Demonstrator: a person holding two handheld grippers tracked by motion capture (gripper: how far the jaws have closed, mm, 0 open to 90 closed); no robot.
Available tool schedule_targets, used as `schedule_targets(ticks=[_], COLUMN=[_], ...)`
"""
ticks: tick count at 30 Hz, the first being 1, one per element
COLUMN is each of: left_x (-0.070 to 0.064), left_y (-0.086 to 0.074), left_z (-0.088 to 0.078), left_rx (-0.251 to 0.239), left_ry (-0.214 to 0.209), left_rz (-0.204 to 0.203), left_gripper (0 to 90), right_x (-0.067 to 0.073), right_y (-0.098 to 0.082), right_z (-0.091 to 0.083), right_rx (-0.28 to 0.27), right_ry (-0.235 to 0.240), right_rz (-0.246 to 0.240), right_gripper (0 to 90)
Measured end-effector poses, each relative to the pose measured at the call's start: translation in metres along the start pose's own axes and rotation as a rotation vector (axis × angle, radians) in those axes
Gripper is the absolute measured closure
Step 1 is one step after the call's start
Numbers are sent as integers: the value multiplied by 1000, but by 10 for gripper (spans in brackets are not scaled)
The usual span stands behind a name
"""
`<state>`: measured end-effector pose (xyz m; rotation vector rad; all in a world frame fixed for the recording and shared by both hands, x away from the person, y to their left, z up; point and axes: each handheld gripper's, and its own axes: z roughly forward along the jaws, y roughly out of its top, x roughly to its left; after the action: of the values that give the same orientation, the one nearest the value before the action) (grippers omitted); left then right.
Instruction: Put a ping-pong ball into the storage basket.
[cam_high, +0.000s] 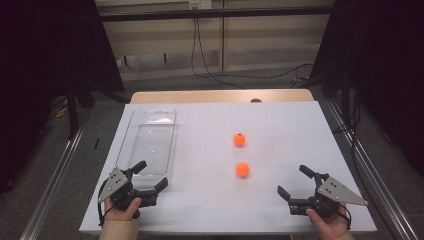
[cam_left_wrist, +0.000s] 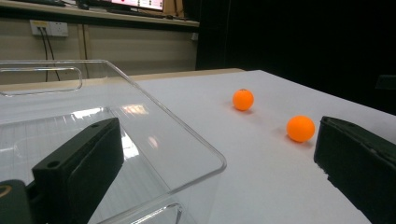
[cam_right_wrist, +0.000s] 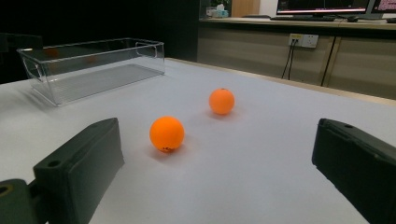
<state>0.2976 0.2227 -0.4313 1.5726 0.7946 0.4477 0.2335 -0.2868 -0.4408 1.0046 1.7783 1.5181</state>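
Observation:
Two orange balls lie on the white table top, the farther ball (cam_high: 240, 139) (cam_left_wrist: 243, 99) (cam_right_wrist: 221, 101) and the nearer ball (cam_high: 242, 170) (cam_left_wrist: 300, 128) (cam_right_wrist: 167, 133). A clear plastic tray (cam_high: 128, 134) (cam_left_wrist: 187, 135) (cam_right_wrist: 93, 60) stands empty at the left. My left gripper (cam_high: 152, 174) (cam_left_wrist: 215, 140) is held open at the tray's near end, with the tray's near corner just ahead between its jaws. My right gripper (cam_high: 291, 180) (cam_right_wrist: 215, 135) is open near the front right, pointing at the balls, with nothing between its jaws.
The white table top (cam_high: 280, 125) ends close behind both hands at the front edge. A wooden strip (cam_high: 220, 96) runs along the far edge. Metal rails (cam_high: 55, 175) flank the table, and cables (cam_high: 210, 70) lie on the floor beyond.

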Motion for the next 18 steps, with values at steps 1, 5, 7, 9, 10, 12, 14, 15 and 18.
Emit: schedule_targets(ticks=[1, 5, 7, 9, 10, 12, 14, 15, 18], left_x=[0, -1, -2, -2, -2, -3, -4, -5, -7], left_y=[0, 0, 1, 1, 1, 2, 3, 3, 4], left_z=[0, 2, 3, 4, 4, 6, 7, 8, 11], left_rx=[0, 3, 2, 3, 4, 4, 8, 6, 5], left_ry=[0, -7, -10, -11, -15, -17, -26, -26, -30], left_rz=[0, 0, -5, -11, -10, -14, -15, -20, -28], left_gripper=[14, 14, 14, 14, 14, 14, 14, 14, 14], right_x=[0, 0, 0, 0, 0, 0, 0, 0, 0], right_y=[0, 0, 0, 0, 0, 0, -1, -1, 0], right_z=[0, 0, 0, 0, 0, 0, 0, 0, -1], right_rx=[1, 2, 2, 1, 2, 5, 6, 6, 3], right_ry=[0, 0, 0, 0, 0, 1, 1, 1, 1], right_rz=[2, 1, -1, 0, 0, -4, -5, -5, -3], right_gripper=[12, 12, 12, 13, 13, 12, 13, 13, 12])
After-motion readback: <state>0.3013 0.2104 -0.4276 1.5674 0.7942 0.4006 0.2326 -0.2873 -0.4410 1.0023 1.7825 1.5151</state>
